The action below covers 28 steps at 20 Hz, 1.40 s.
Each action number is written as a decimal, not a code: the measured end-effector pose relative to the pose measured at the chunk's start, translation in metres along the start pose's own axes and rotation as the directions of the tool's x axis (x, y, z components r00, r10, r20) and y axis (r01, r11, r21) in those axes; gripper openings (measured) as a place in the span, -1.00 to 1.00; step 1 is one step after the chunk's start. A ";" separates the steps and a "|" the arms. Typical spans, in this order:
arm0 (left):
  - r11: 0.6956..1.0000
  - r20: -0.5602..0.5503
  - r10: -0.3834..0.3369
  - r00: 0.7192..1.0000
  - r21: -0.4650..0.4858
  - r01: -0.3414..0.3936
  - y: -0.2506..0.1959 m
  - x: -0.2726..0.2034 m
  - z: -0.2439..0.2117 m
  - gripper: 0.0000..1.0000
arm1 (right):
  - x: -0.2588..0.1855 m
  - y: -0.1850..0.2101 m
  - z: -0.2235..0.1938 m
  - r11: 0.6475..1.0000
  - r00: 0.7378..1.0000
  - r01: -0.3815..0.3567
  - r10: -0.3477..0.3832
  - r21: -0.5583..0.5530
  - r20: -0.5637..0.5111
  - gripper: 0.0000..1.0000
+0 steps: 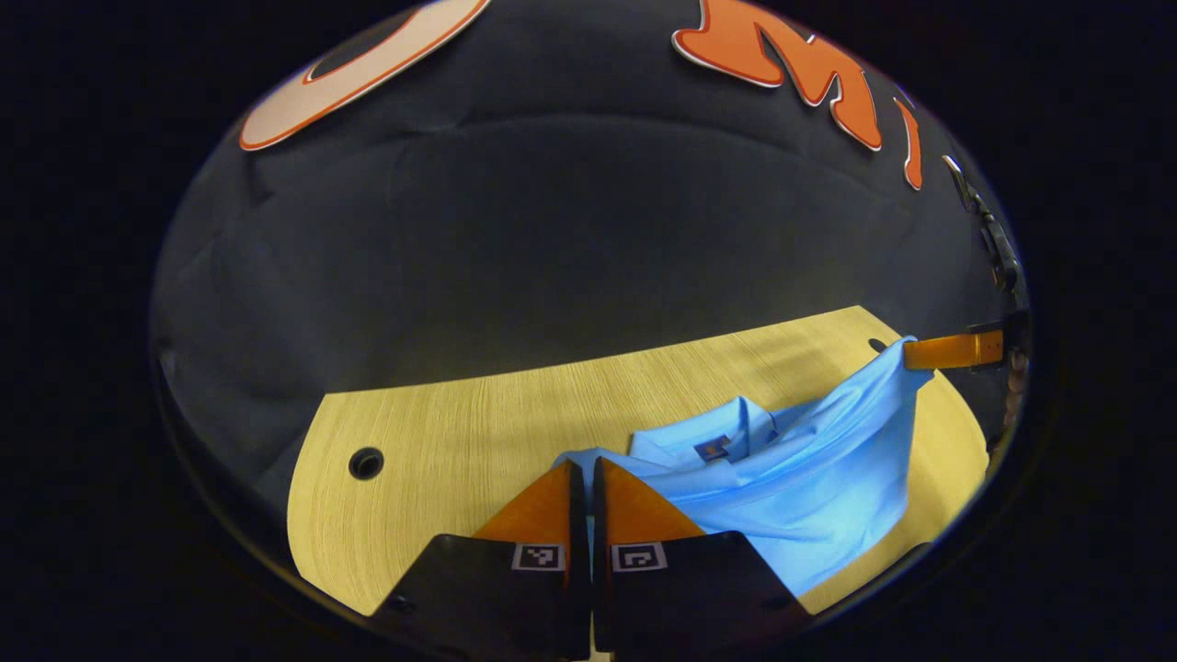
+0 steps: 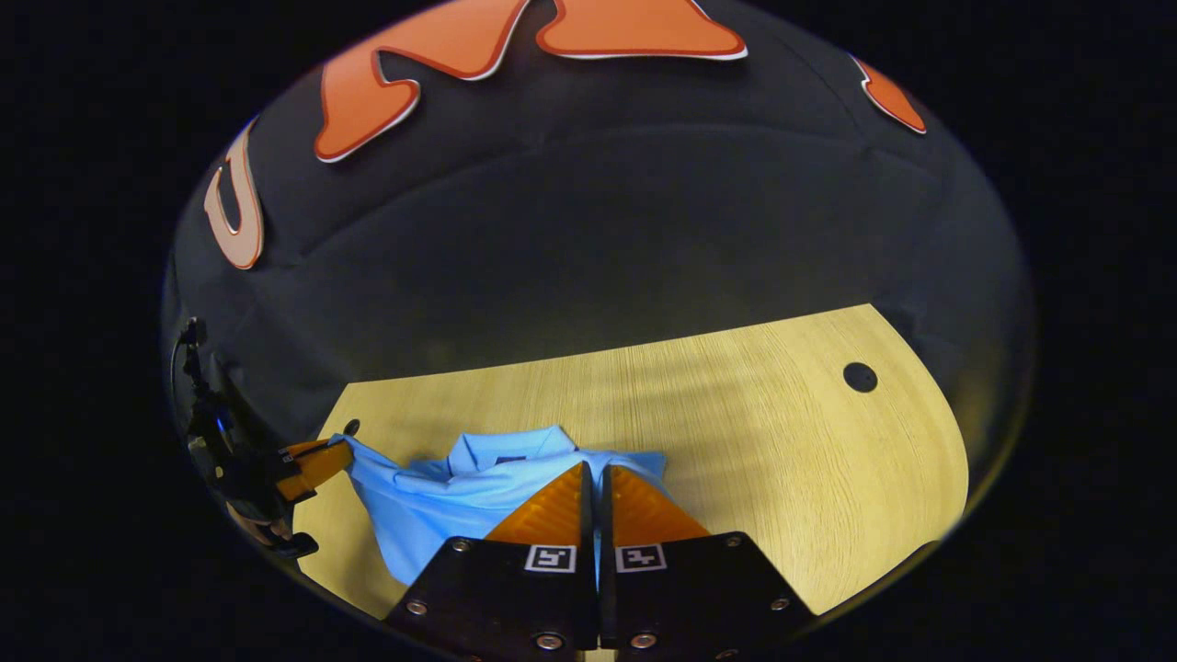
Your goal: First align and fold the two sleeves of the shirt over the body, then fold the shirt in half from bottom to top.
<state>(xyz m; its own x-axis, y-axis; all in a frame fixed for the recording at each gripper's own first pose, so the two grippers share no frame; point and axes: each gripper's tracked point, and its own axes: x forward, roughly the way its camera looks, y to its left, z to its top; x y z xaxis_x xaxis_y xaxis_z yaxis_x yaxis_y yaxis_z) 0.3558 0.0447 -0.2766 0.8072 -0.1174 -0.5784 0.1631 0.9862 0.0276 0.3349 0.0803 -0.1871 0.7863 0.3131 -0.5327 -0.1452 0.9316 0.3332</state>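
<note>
In the left gripper view, your left tongs (image 1: pixel 585 473) sit low and centre, the two fingers drawn in close with just a thin slit between them, and a strip of blue cloth shows in that slit, so they are pinching an edge of the shirt (image 1: pixel 809 478). Off to their left the bench (image 1: pixel 460 432) lies bare, with a small round hole (image 1: pixel 366 462) in its top. Moving right, the shirt lies bunched on the bench just past the fingertips, its collar (image 1: pixel 726 439) raised with a small tag inside. Further right the cloth climbs off the bench in a taut sheet up to your right tongs (image 1: pixel 915 354), which grip its corner at the far edge.

Now the right gripper view. At the far left a hand holds your left tongs (image 2: pixel 336 455), clamped on a corner of the shirt (image 2: pixel 432 515) and pulling it out sideways. The shirt sags from there to the middle, collar (image 2: pixel 506 450) toward the wall. Your right tongs (image 2: pixel 596 478) stand low and centre, nearly closed, blue cloth caught in the narrow gap. To the right, open bench (image 2: pixel 782 441) and another round hole (image 2: pixel 860 376).
</note>
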 end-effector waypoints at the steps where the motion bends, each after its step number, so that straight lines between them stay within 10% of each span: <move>1: 1.000 0.003 0.009 1.000 0.008 -0.010 0.002 0.010 0.001 -0.89 | 0.012 0.000 0.002 1.000 1.000 -0.001 0.001 -0.001 -0.007 -0.97; 5: 0.997 -0.074 0.027 0.997 0.074 -0.021 0.010 0.023 -0.017 -0.72 | 0.036 -0.002 -0.023 0.991 0.988 -0.026 0.045 0.132 -0.145 -0.86; 9: 0.999 -0.056 -0.035 0.998 -0.042 0.033 -0.005 0.006 -0.016 0.32 | 0.016 -0.024 -0.004 0.999 0.996 -0.018 0.020 0.030 -0.087 0.28; 12: 0.998 -0.033 -0.005 0.999 -0.069 0.003 0.007 -0.023 -0.009 0.96 | -0.001 -0.027 -0.002 0.999 0.999 -0.016 0.013 -0.049 -0.052 0.65; 28: 0.990 0.217 0.140 0.966 -0.038 -0.135 -0.047 -0.279 -0.012 0.96 | -0.182 -0.033 -0.023 0.982 0.967 -0.005 0.053 -0.187 0.251 0.89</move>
<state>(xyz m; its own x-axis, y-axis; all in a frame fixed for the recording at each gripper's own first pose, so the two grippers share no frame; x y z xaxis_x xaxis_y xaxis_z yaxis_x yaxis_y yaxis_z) 0.1155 0.0328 -0.1264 0.9257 -0.0006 -0.3784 0.0311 0.9967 0.0746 0.1827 -0.0032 -0.1185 0.9031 0.3053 -0.3022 -0.2587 0.9481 0.1846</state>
